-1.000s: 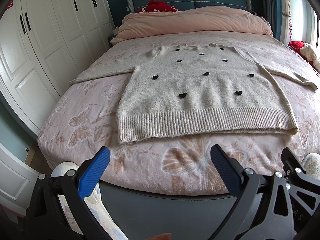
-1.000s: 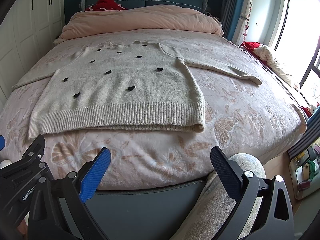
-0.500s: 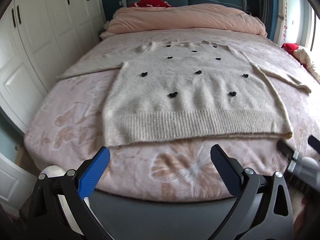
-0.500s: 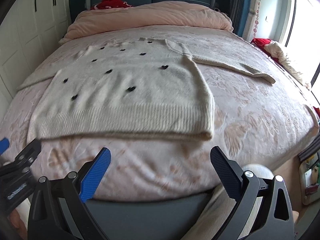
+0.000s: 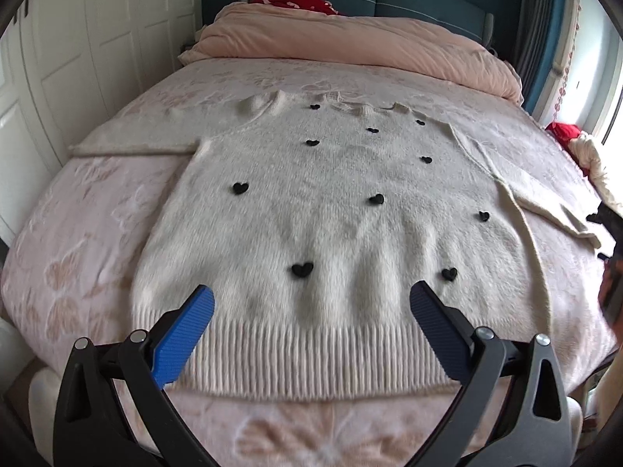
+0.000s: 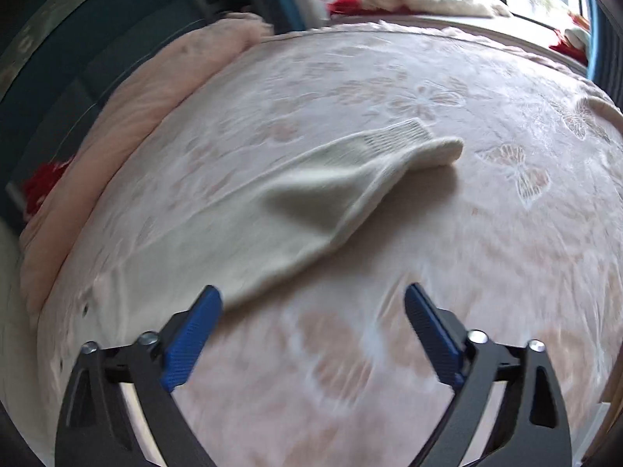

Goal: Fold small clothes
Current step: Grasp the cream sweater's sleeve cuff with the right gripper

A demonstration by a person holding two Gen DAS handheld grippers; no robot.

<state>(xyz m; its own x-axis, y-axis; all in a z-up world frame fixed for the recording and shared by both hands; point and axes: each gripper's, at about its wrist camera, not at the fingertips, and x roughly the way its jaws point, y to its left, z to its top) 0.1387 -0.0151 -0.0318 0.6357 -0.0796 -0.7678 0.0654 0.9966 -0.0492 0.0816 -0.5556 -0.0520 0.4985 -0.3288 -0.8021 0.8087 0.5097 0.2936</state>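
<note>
So far nothing is folded: the sweater [image 5: 331, 214] lies flat on the bed [image 5: 78, 241], sleeves spread, left tongs [image 5: 311, 311] apart over its hem, right tongs [image 6: 313, 311] just narrowing yet empty beside its right sleeve [image 6: 350, 179]

My left gripper [image 5: 311, 311] hanging wide-jawed over the sweater [image 5: 331, 210] hem, nothing lying between my pads, bedspread [image 5: 78, 233] lying flat and passable either side, rolled duvet [image 5: 350, 46] blocking the far end, my right gripper [image 6: 313, 311] facing a sleeve [image 6: 350, 179] on unobstructed bedding.
</note>
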